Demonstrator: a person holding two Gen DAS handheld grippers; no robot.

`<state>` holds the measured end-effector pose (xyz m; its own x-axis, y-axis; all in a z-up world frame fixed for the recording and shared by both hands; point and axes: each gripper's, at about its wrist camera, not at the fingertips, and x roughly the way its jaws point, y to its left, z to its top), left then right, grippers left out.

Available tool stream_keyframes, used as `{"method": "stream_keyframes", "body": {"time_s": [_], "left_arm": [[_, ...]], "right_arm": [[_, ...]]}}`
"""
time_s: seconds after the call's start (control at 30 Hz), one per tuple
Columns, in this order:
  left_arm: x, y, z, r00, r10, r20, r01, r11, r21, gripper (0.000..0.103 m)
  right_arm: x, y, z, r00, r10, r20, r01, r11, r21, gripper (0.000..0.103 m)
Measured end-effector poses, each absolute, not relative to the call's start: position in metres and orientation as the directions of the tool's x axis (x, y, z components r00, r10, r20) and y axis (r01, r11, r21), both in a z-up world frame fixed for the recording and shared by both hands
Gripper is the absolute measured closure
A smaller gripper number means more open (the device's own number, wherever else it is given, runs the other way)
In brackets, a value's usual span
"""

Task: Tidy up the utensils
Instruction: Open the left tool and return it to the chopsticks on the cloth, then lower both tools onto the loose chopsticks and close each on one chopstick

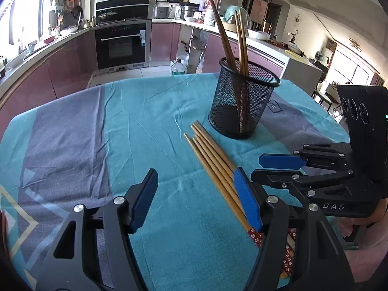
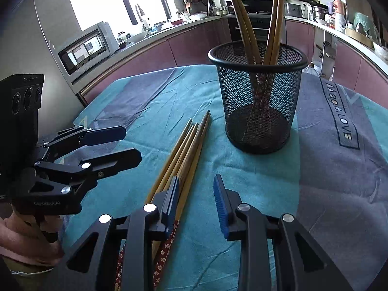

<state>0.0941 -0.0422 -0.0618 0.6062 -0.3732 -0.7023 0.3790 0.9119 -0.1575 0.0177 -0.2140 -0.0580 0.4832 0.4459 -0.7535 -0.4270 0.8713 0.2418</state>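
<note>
Teal cloth bears loose chopsticks beside mesh holder.

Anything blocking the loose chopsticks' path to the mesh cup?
Nothing visible. The loose chopsticks lie on bare cloth just short of the mesh cup. Its mouth is open, though the chopsticks already inside lean across part of it.

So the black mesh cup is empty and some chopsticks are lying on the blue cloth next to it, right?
Not quite: the black mesh cup isn't empty. The right wrist view shows chopsticks standing in it. The rest is right: more chopsticks lie on the blue cloth beside it.
</note>
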Motion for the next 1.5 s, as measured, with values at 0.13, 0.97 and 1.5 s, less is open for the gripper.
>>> {"method": "stream_keyframes", "body": {"time_s": [0.13, 0.97, 1.5], "left_arm": [[0.093, -0.047, -0.074, 0.58, -0.377, -0.722, 0.387, 0.908, -0.162, 0.039], [0.092, -0.058, -0.088, 0.529, -0.345, -0.775, 0.429, 0.897, -0.106, 0.051], [0.112, -0.057, -0.089, 0.527, -0.349, -0.775, 0.427, 0.897, -0.113, 0.086]], "right_arm": [[0.016, -0.208, -0.063, 0.469, 0.447, -0.761, -0.432, 0.868, 0.244, 0.077], [0.019, -0.215, -0.066, 0.484, 0.427, -0.764, -0.392, 0.886, 0.248, 0.083], [0.03, -0.206, -0.07, 0.499, 0.391, -0.773, -0.397, 0.896, 0.198, 0.086]]}}
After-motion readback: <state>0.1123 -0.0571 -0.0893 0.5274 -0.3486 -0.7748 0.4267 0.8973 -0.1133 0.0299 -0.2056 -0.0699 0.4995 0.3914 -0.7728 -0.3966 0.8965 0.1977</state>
